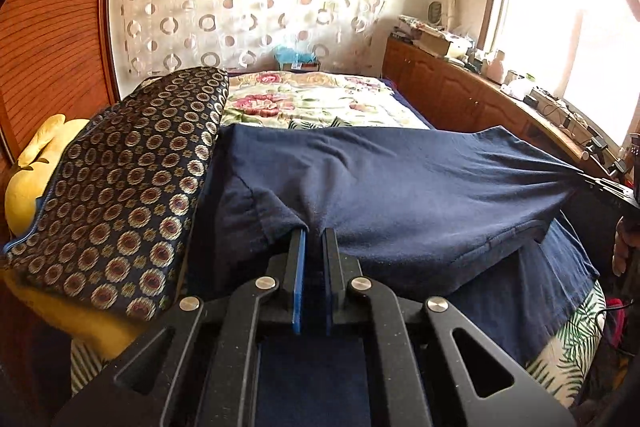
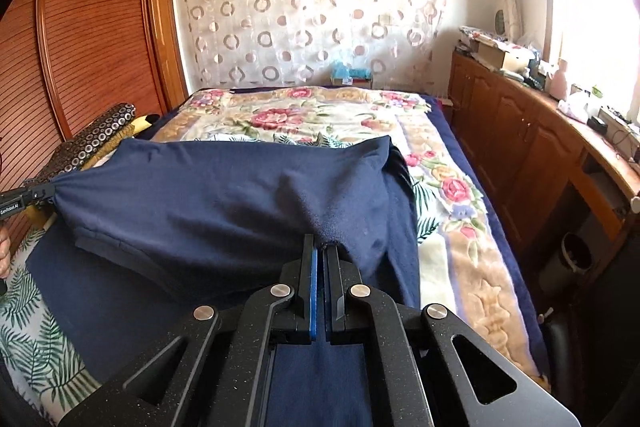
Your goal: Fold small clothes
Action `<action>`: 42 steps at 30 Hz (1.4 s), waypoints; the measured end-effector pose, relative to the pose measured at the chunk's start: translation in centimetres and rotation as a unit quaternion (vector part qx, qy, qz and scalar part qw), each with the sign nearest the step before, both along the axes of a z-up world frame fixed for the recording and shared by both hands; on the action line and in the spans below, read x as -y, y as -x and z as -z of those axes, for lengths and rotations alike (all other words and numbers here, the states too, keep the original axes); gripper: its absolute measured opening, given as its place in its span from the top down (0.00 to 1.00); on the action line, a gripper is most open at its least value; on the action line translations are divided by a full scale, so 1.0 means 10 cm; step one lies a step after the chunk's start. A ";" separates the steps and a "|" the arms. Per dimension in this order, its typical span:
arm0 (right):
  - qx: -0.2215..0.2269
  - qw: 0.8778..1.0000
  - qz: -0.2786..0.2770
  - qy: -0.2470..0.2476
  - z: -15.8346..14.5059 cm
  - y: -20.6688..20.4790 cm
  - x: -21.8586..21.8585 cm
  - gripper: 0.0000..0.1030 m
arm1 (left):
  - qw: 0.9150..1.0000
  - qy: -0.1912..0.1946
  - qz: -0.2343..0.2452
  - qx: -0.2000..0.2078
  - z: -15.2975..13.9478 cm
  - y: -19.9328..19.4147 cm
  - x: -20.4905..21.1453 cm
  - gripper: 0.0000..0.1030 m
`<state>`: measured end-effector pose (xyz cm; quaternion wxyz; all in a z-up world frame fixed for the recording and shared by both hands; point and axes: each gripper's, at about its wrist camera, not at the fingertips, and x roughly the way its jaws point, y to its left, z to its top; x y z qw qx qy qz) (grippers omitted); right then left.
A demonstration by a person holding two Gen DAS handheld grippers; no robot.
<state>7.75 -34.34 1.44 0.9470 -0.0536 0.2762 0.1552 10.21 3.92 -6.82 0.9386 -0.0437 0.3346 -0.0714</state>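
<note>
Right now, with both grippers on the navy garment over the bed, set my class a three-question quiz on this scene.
1. True or false: the left gripper is shut on the navy garment.
2. What does the right gripper pinch? A) the patterned pillow B) the navy garment C) the floral blanket
3. Fill in: the garment hangs stretched between the two ____.

Key: 1 true; 2 B; 3 grippers.
</note>
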 end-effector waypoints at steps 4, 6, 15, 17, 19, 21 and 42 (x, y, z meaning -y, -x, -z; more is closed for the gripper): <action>0.005 1.000 -0.002 0.003 0.03 0.18 0.03 0.98 | 1.000 -0.001 0.001 0.009 -0.02 0.26 -0.08 0.92; 0.011 1.000 -0.003 0.004 0.02 0.31 0.05 0.98 | 1.000 0.001 0.001 0.014 -0.04 0.38 -0.09 0.92; -0.017 1.000 -0.005 0.005 0.19 0.62 0.14 0.98 | 1.000 -0.001 0.018 -0.007 0.07 0.70 -0.02 0.92; -0.037 0.999 -0.004 0.006 0.35 0.59 0.14 0.98 | 1.000 0.000 0.016 -0.024 0.18 0.68 -0.03 0.92; -0.054 0.998 0.000 0.012 0.48 0.53 0.13 0.98 | 0.999 0.000 0.015 -0.036 0.26 0.67 -0.03 0.91; -0.068 0.998 0.004 0.019 0.60 0.44 0.13 0.98 | 0.999 -0.004 0.019 -0.048 0.32 0.65 -0.01 0.91; -0.038 0.999 -0.001 0.014 0.60 0.29 -0.32 0.57 | 0.998 -0.028 -0.003 -0.064 0.54 0.85 -0.10 0.60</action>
